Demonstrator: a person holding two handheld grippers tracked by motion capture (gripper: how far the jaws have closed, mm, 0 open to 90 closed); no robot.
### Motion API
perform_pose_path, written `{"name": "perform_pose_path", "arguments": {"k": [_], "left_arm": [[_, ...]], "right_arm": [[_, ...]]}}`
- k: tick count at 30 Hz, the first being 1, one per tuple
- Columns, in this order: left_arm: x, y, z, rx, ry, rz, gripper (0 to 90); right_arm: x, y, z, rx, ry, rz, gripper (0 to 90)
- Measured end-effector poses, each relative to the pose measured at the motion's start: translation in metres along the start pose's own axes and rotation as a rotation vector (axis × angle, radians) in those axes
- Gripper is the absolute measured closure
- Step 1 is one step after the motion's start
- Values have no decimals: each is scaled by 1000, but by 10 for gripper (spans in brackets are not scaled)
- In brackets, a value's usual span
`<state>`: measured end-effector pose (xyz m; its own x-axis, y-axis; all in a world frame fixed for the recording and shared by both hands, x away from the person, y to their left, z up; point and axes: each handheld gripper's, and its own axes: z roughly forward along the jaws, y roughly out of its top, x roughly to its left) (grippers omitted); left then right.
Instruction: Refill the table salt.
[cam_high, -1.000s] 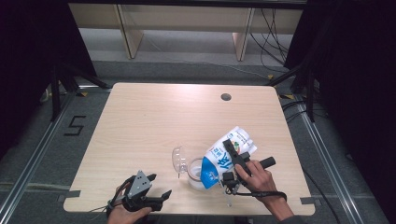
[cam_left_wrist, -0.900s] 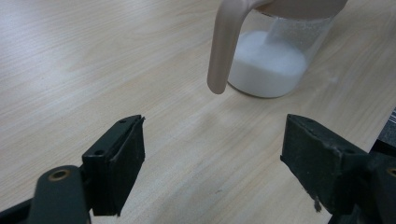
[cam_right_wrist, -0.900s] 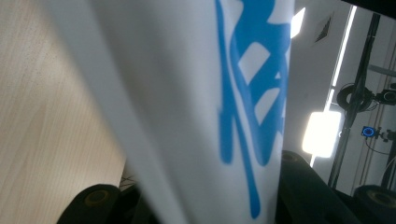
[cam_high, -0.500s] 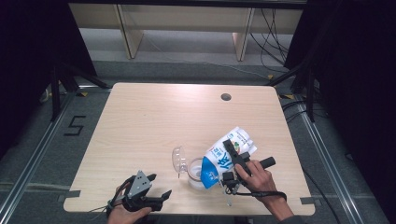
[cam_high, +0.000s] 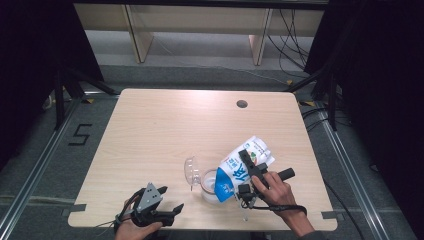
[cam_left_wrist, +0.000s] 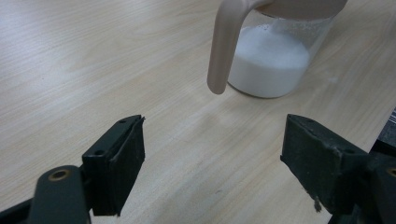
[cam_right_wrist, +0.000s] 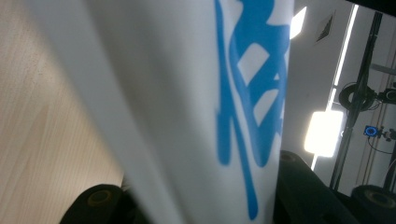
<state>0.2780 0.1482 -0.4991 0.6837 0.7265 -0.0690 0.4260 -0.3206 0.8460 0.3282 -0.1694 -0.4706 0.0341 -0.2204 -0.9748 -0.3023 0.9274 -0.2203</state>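
A white bag with blue print (cam_high: 235, 172) hangs tilted over a clear jar (cam_high: 209, 185), its lower end at the jar's mouth. My right gripper (cam_high: 244, 159) is shut on the bag, whose side fills the right gripper view (cam_right_wrist: 187, 93). White powder lies in the bottom of the jar (cam_left_wrist: 271, 65), and its hinged clear lid (cam_high: 191, 171) stands open to the left. A beige handle-like part (cam_left_wrist: 224, 46) hangs down the jar's side. Near the table's front edge my left gripper (cam_high: 170, 198) stands open (cam_left_wrist: 212, 163), apart from the jar, with nothing between its jaws.
The light wooden table (cam_high: 165, 125) has a round cable hole (cam_high: 242, 104) at the back right. Wooden shelving (cam_high: 195, 20) stands beyond the far edge. Dark frames and cables flank both sides of the table.
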Motion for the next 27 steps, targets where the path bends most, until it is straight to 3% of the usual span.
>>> {"name": "perform_pose_path", "arguments": {"k": [3, 9, 13, 14, 15, 16, 27], "left_arm": [[0, 0, 0, -1, 0, 0, 210], [0, 0, 0, 0, 0, 1, 209], [0, 0, 0, -1, 0, 0, 209], [0, 0, 0, 1, 3, 0, 209], [0, 0, 0, -1, 2, 0, 209], [0, 0, 0, 0, 0, 0, 209], [0, 0, 0, 0, 0, 1, 209]], "right_arm": [[-4, 0, 1, -25, -15, -54, 766], [-4, 0, 2, -39, -33, -42, 768], [-4, 0, 1, -22, -15, -45, 769], [-2, 0, 0, -12, -5, -18, 769], [-5, 0, 1, -25, -17, -49, 769], [-2, 0, 0, -14, -6, -20, 769], [-2, 0, 0, -12, -7, -22, 775]]}}
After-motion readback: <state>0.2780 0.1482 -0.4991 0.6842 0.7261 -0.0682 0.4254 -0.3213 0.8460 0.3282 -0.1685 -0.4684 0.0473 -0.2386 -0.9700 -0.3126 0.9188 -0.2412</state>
